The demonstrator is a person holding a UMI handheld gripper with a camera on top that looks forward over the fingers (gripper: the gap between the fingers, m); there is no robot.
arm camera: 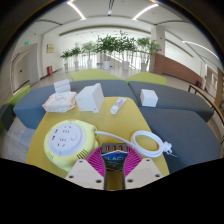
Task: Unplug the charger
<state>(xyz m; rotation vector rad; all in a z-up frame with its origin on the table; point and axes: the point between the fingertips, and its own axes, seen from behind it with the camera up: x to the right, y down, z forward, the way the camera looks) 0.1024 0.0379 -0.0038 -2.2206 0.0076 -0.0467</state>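
My gripper (112, 164) is shut on a small black charger (112, 158) with a blue-white label; both magenta pads (94, 162) press on its sides. A round white power socket (66, 138) lies on the yellow table (120, 122) just ahead and to the left of the fingers, with a short yellow lead (82, 155) at its near edge. The charger sits clear of the socket. A coiled white cable (148, 142) lies ahead to the right, its connector end (168, 150) pointing away.
Beyond the socket stand a white box (90, 97), a flat white packet (58, 100), a small white adapter (118, 105) and another white cube (148, 97). Grey sofas (185, 100) surround the table; potted plants (110, 50) stand far behind.
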